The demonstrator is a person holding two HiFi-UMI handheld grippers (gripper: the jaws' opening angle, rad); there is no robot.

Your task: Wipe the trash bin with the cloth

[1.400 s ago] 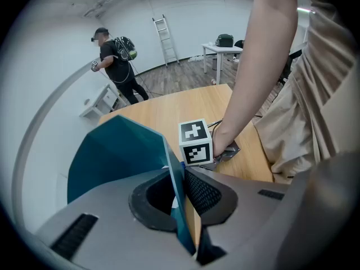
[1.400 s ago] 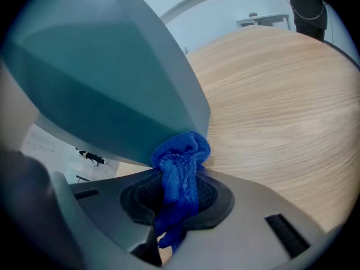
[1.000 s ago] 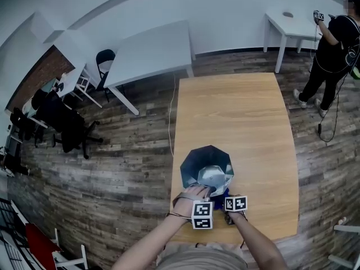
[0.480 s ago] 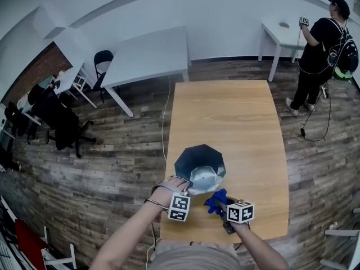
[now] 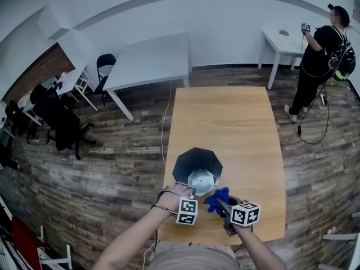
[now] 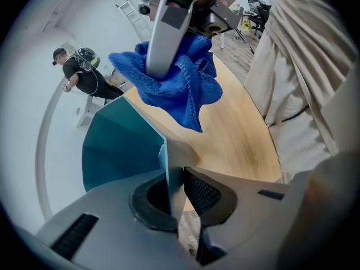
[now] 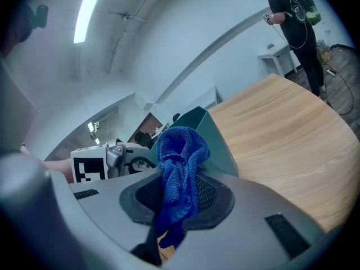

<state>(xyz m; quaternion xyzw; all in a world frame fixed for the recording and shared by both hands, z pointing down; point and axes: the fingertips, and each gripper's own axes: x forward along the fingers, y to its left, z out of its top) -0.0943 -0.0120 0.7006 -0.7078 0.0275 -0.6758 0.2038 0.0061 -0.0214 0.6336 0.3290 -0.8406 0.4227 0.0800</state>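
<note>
At the far left, dark office chairs stand on the plank floor, with a white table behind them. The teal trash bin stands upright and open-topped on the near end of the wooden bench, close to its left edge. The left gripper points steeply down at the bin's near rim. Its jaws have just been closing and are clenched on the bin's thin wall. Just right of the bin, the right gripper has its jaws clamped on the bunched blue cloth, which hangs clear of the bench beside the rim. At the far right, a person stands at a small white table.
</note>
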